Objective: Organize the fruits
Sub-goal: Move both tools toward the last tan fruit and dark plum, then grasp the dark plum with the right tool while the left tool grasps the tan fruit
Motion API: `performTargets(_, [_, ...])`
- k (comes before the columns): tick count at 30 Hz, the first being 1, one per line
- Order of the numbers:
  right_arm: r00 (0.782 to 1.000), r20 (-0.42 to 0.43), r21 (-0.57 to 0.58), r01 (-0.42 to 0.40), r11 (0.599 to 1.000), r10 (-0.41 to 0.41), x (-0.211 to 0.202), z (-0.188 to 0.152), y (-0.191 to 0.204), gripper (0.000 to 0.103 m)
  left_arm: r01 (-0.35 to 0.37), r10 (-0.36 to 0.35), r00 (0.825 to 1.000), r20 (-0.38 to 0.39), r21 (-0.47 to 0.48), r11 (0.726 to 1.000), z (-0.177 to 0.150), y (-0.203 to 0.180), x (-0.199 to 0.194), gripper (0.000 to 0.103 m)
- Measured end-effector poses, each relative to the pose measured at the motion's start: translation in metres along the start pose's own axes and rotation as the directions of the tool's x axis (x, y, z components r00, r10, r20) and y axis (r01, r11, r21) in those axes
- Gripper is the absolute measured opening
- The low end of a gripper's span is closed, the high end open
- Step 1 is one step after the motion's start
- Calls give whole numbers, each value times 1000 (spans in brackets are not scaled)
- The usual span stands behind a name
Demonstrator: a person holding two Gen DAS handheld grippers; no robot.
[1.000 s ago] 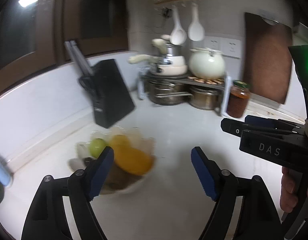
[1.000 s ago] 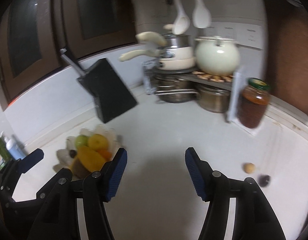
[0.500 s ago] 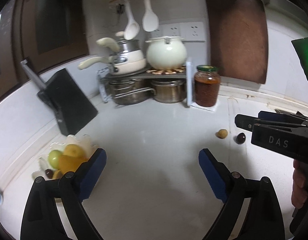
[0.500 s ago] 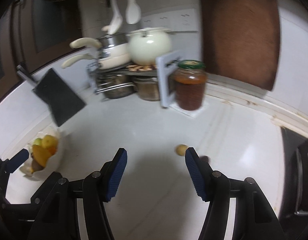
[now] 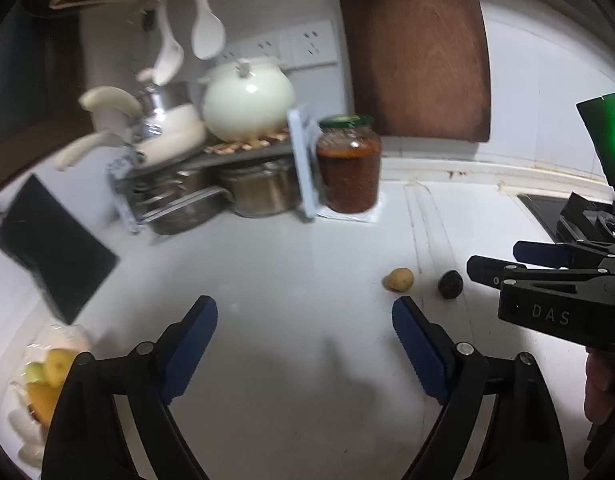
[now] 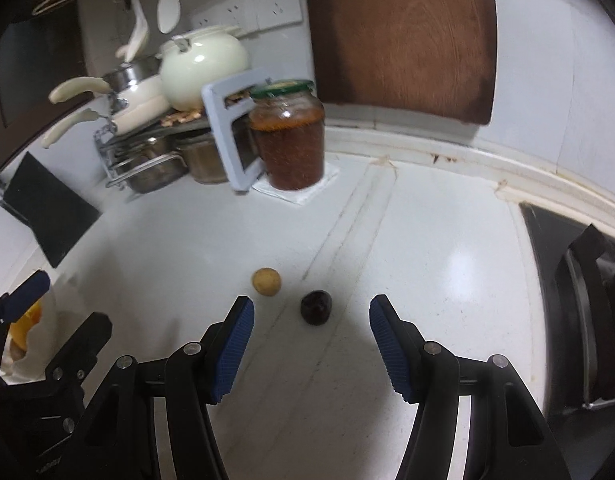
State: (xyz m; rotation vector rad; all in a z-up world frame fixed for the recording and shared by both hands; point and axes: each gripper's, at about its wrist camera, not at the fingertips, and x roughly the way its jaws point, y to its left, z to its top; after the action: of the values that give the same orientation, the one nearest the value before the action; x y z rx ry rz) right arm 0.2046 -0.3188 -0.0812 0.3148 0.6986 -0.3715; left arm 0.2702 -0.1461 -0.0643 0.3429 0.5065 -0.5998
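Lying loose: a tan fruit (image 6: 266,281) and a dark fruit (image 6: 316,307) are seen near each other on the white counter (image 6: 427,264).
Right gripper (image 6: 311,340): held open, empty, just short of the dark fruit.
Left gripper (image 5: 305,344): jaws closing, nothing between.
Fruit bowl (image 5: 39,384): far left.
Jar (image 6: 289,136): behind, by the pot rack (image 6: 227,128).

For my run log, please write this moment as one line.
left hand-held gripper: empty, jaws closing | right hand-held gripper: open, empty | dark fruit, tan fruit: loose on counter
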Motion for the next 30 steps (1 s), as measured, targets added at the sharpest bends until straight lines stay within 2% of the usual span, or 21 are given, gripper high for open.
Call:
performTargets(6, [1000,-30,28,2,1000,-1,24,0,-7,60,125,-124,990,-61,10,992,5,-7,45,79])
performTargets(12, [997,-76,57,-14,998,18,44,-2,-11,52,211,-205,969,-135,34,977,8,-18,80,71])
performTargets(18, [993,-110,88,-30,996,40,60,-1,-19,46,260,-247,957,-154,65,964,13,-27,97,67])
performTargets(21, [990,-126,100,-52,994,65,68,0,-22,42,290,-275,948,-162,78,954,15,-30,102,61])
performTargets(30, [981,-144,116,-114,987,131,80,5,-24,37,283,-263,950,-168,111,953,22,-33,109,59])
